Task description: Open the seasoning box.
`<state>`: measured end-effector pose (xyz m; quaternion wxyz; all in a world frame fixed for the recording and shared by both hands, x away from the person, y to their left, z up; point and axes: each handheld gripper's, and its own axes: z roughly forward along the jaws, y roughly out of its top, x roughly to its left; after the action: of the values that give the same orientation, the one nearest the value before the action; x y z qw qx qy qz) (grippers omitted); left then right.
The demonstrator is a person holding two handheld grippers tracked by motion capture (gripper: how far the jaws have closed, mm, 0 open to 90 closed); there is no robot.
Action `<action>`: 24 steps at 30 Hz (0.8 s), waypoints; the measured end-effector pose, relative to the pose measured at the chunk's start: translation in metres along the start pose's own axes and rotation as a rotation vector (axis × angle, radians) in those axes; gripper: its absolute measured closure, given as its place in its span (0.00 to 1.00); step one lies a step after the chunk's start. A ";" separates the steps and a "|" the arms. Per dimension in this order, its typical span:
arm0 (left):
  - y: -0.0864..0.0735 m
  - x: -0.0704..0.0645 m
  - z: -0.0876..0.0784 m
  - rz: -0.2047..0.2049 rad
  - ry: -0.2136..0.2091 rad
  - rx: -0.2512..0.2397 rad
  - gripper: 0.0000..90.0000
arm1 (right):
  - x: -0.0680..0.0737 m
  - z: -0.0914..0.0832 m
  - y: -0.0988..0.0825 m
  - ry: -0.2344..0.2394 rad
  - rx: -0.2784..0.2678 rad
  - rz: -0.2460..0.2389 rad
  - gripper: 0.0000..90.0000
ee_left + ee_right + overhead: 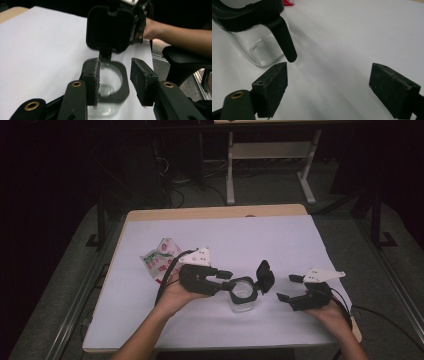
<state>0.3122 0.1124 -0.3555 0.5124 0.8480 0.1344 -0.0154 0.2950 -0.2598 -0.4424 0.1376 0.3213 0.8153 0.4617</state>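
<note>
Room dark, grey floor, white desk frame [270, 155] behind. Table [210, 212] wooden, covered with white sheet [225, 240]. Crumpled printed packet [160, 257] lies at left, well apart from jar, behind left hand. Clear glass jar [243, 297] with black rim stands at middle near front edge, black lid [265, 276] flipped up. Left gripper [227, 279] at jar rim, jaws partly open, pads gripping nothing. Right gripper [289, 288] near jar, jaws wide apart, empty.

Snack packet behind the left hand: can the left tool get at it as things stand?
Probably yes. The snack packet lies flat on the white sheet just behind the left tool, nothing on it. That tool's jaws stand open at the glass jar, gripping nothing, so it would only need to back off and turn.
</note>
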 end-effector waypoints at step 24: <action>-0.082 -0.005 -0.049 -0.053 0.134 0.038 0.60 | 0.000 0.000 -0.002 0.002 0.005 0.003 0.17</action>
<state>0.2817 0.1900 -0.4024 0.4854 0.8530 0.1903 0.0254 0.2944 -0.2601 -0.4440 0.1354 0.3226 0.8160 0.4602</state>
